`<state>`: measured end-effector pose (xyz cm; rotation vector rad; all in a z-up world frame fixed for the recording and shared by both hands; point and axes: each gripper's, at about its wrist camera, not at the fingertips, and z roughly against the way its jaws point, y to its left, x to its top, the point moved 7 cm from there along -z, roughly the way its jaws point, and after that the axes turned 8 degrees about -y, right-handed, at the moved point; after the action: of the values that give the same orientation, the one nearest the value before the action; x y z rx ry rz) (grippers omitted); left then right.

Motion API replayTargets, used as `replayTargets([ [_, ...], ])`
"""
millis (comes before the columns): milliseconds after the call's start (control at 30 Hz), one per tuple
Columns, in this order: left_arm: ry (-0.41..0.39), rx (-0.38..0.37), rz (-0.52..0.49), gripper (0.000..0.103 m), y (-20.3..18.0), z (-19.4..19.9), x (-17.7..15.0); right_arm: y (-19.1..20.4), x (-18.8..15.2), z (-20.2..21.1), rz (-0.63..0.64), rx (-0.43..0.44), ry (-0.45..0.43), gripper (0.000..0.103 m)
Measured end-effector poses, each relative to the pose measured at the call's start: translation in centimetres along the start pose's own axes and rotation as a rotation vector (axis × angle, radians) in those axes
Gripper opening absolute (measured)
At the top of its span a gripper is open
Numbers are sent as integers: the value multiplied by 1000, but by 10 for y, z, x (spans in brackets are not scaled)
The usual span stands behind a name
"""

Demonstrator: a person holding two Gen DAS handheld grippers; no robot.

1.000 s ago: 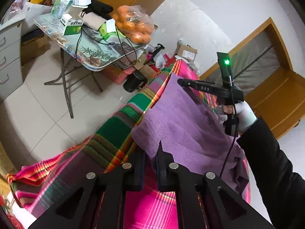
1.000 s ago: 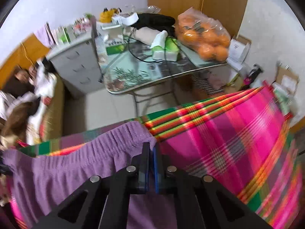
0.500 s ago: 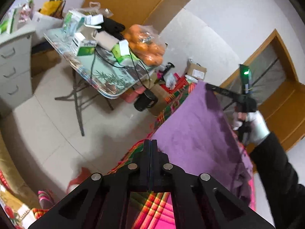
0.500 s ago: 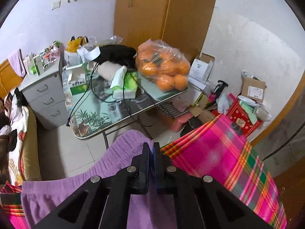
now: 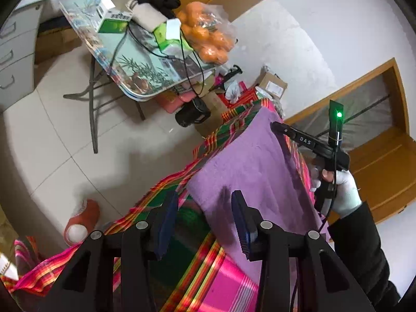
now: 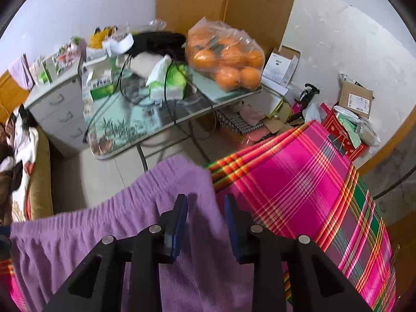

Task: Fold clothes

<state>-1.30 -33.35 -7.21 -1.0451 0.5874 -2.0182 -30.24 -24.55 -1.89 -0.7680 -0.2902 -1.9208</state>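
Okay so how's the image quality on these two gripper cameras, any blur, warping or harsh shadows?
Left wrist view: sharp, strong fisheye bending at the dark rim, a soft shadow of the left gripper on the purple garment. Right wrist view: same warping, slight motion blur on the purple garment's edge and the cluttered table, even light, no glare.

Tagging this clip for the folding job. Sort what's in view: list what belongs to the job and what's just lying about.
Belongs to the job:
- purple garment, lying on the plaid cloth
- plaid cloth, the folding surface
- left claw, open
- right claw, open

Just lying about:
- bag of oranges
- glass table
- tissue pack
- drawer cabinet
- cardboard box
- slipper
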Motion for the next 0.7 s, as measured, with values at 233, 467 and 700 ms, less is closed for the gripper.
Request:
replayTargets([
  [233,-63,-6,-27,9,-1,15,2,9,6,8,5,31,-33,6],
  [467,-97,12,-18,8,12,38,6,22,9,5,11,55,-39,6],
  [700,-82,31,-43,8,17,44,-3,30,3,-10,7,69,-23,6],
])
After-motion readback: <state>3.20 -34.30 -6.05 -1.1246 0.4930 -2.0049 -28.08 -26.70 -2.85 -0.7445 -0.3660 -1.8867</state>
